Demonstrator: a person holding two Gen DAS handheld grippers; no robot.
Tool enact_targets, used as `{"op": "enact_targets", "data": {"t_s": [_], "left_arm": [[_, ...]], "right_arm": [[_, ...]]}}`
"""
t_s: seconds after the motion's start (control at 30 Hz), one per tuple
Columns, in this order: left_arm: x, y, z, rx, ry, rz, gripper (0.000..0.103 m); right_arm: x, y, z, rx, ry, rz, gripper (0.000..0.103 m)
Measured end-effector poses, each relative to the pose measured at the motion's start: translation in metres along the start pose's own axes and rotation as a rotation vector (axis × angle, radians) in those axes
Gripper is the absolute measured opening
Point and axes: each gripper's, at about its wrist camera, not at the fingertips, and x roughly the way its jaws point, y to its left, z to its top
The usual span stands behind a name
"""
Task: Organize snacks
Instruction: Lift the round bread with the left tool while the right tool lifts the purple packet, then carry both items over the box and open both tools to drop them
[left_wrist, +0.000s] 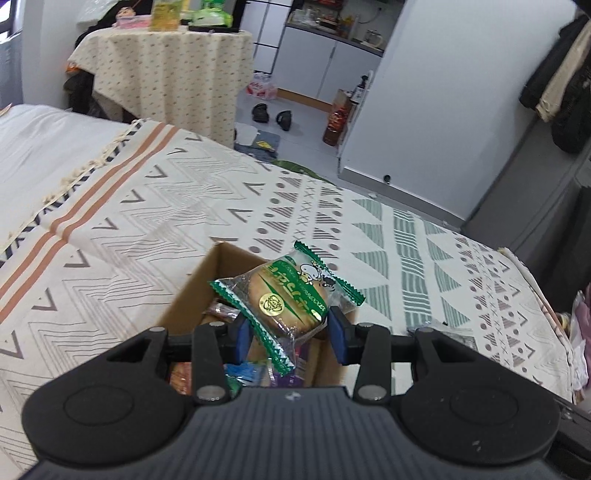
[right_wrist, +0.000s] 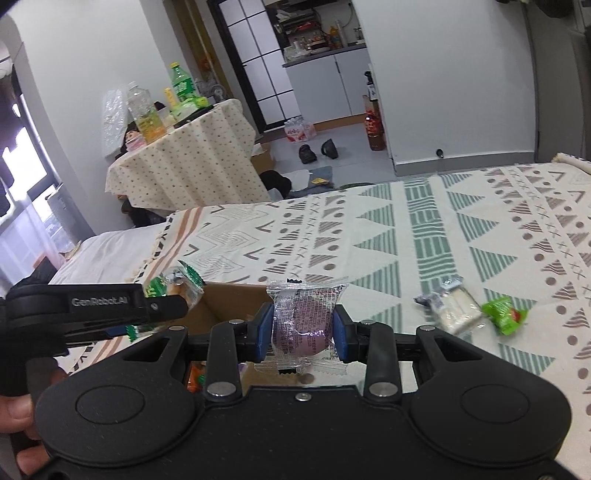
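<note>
Both tools are loaded and poised at the same cardboard box (left_wrist: 192, 291), which sits open-topped on the patterned bed cover (left_wrist: 122, 221). On the left, the left tool (left_wrist: 291, 330) pinches a green-wrapped cake (left_wrist: 286, 301) between its blue pads, the packet lying crosswise with its crimped ends sticking out up-right and down-left. The box mouth lies directly beneath and slightly ahead of this packet, with other wrapped snacks already visible inside, so a release from here looks likely to drop it straight in.

From the right wrist view, the right tool (right_wrist: 303, 328) is clamped on a clear-wrapped purple snack (right_wrist: 304, 323), held upright with its long axis running vertically, sealed edges at top and bottom. The box (right_wrist: 229, 302) sits just ahead and a little to the left of this packet, its near wall partly hidden behind it. The left tool (right_wrist: 162, 308) appears at that view's left edge, over the box's far-left corner, so the left looks nearer to the opening.

Still out on the bed cover to the right, well apart from the box, lie a white wafer packet (right_wrist: 452, 306) and a small green packet (right_wrist: 504, 315), touching or nearly so.
</note>
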Motion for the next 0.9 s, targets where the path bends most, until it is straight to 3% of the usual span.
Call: {"op": "enact_targets", "data": {"t_s": [0.33, 0.47, 0.57, 0.67, 0.9], "left_arm": [[-0.003, 0.032, 0.003, -0.066, 0.006, 0.075, 0.059], [-0.006, 0.041, 0.002, -0.076, 0.013, 0.086, 0.07], [-0.008, 0.044, 0.002, -0.077, 0.019, 0.093, 0.078], [-0.008, 0.045, 0.002, -0.075, 0.024, 0.118, 0.085], [-0.005, 0.032, -0.001, -0.029, 0.046, 0.103, 0.093]], "right_arm": [[0.02, 0.03, 0.001, -0.02, 0.026, 0.036, 0.033], [0.028, 0.042, 0.001, -0.018, 0.039, 0.058, 0.034], [0.032, 0.049, 0.001, -0.021, 0.051, 0.092, 0.039], [0.029, 0.045, 0.001, -0.016, 0.045, 0.072, 0.055], [0.016, 0.012, -0.002, 0.015, 0.06, -0.005, 0.055]]}}
